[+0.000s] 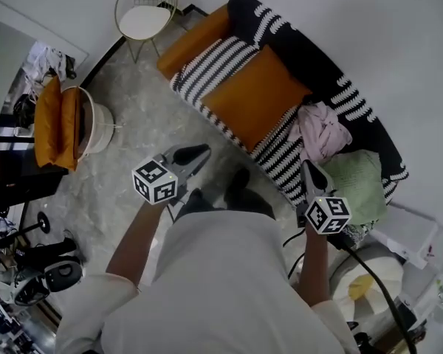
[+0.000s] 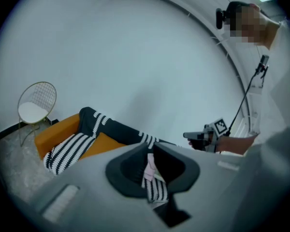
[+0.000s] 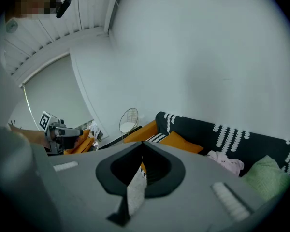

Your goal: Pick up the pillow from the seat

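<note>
The sofa is overlooked steeply from above by the head view and faced low, nearby, by both gripper views.

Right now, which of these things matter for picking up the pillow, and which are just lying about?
Part of the job: orange pillow, sofa seat, left hand-held gripper, right hand-held gripper.
Just lying about: pink garment, green cushion, wire chair, white basket.

pillow: orange | sofa: black, white stripes | cloth: pink | cushion: seemingly pale green
</note>
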Demonstrator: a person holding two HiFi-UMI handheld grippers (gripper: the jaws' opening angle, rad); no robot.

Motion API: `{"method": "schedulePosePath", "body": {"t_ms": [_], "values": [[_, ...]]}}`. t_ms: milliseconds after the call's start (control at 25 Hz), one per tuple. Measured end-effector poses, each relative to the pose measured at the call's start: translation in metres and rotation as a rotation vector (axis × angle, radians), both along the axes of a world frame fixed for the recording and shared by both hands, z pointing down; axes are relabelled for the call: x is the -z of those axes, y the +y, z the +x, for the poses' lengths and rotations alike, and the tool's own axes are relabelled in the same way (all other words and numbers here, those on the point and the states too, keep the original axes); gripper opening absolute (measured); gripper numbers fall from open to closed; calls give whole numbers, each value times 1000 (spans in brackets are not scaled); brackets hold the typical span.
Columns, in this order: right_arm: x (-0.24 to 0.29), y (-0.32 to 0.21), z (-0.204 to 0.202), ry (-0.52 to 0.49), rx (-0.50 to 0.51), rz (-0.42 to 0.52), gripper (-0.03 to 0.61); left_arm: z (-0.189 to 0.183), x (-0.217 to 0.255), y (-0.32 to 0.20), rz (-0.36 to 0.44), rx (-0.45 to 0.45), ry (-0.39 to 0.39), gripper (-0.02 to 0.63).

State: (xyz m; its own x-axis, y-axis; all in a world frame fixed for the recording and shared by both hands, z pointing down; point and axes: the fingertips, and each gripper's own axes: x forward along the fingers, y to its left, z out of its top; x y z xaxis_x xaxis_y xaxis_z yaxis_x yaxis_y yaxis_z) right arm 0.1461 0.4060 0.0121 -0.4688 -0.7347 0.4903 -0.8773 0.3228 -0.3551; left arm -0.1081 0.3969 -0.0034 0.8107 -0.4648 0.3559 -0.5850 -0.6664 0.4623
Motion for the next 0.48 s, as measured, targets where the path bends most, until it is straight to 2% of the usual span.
{"method": "schedulePosePath", "body": {"t_ms": [240, 480], "values": [[-23, -21, 13, -5, 61, -28, 3, 13, -13, -18, -3, 45, -16, 55], [-35, -46, 21, 12, 94, -55, 3, 13, -27, -39, -39, 102, -33, 61]]}}
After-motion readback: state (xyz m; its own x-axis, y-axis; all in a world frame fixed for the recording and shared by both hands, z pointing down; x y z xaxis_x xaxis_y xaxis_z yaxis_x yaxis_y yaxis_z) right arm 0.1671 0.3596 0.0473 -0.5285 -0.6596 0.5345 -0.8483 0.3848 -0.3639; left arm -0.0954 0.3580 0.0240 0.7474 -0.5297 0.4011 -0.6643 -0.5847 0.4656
